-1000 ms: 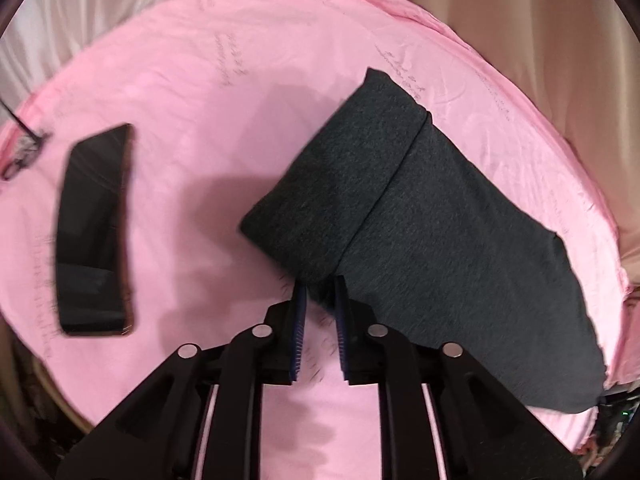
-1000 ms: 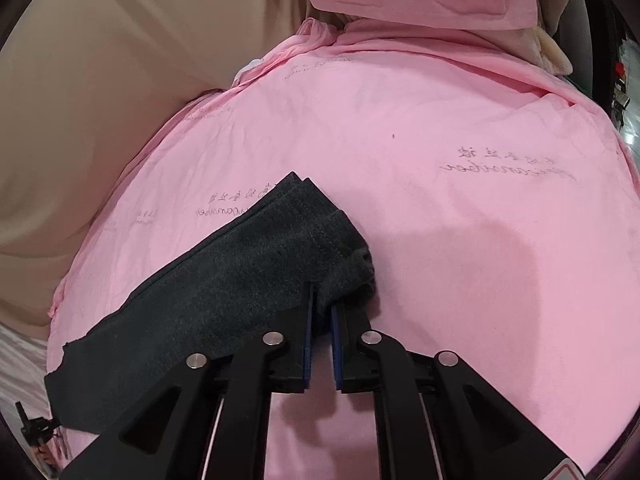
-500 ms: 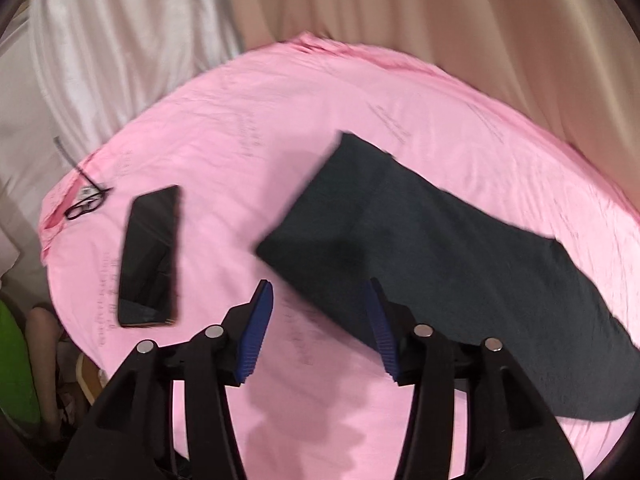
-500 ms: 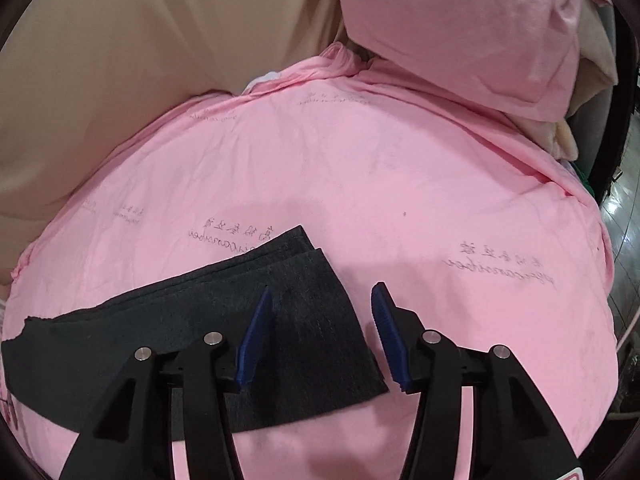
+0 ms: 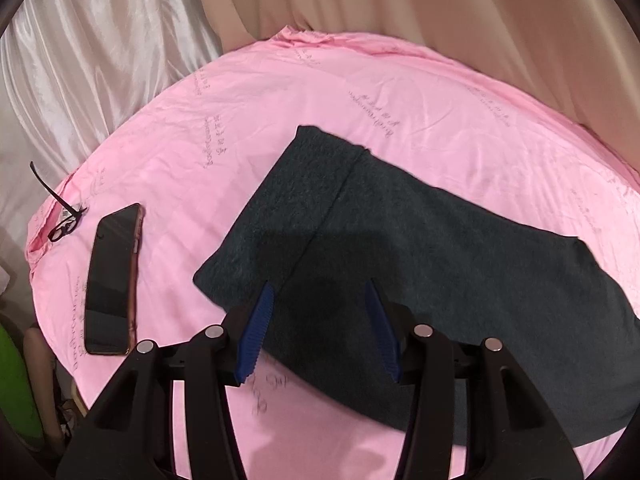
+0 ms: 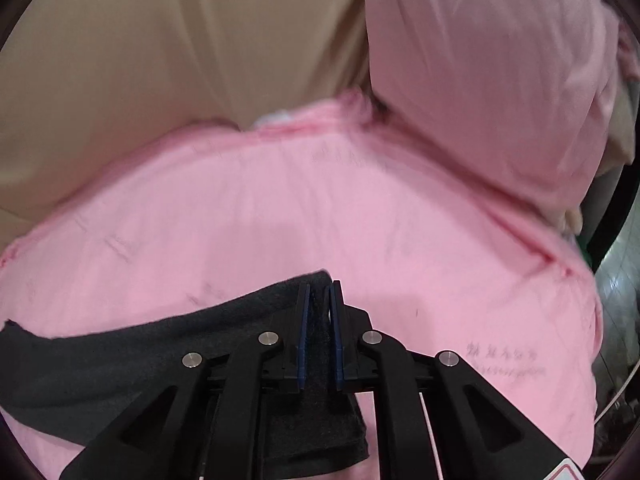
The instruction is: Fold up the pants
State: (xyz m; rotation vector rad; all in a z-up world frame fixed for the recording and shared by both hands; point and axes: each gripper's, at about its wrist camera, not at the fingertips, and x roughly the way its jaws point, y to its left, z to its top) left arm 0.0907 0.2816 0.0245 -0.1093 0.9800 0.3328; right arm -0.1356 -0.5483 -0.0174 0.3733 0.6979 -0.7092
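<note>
**Right gripper pinches the pants edge, left hangs released above the fold**

Left wrist view first: the left gripper (image 5: 318,326) hovers with its blue-padded fingers spread wide and nothing between them. Ahead of the jaws, and running off to their right, the dark charcoal knit pants (image 5: 420,248) lie flat on the pink printed bedsheet (image 5: 248,128). A fold line shows just beyond the left fingertip, where one layer lies over another. Off to the left of the jaws sit a black smartphone (image 5: 112,280) and, farther out, black-framed eyeglasses (image 5: 64,228), both well apart from the fabric.

Over to the right wrist view: the right gripper (image 6: 320,332) is clenched on a bunched edge of the pants (image 6: 120,364), with dark fabric visible between the pads and trailing left of the jaws. Beyond the tips lies open sheet, and a pink pillow (image 6: 480,80) stands far ahead to the right.

To do this step well, I would judge the left gripper should drop onto the near edge and match the right's pinch. Both should catch every layer, then lift evenly so the fold lands square. A one-sided pull risks skewing the stack.
</note>
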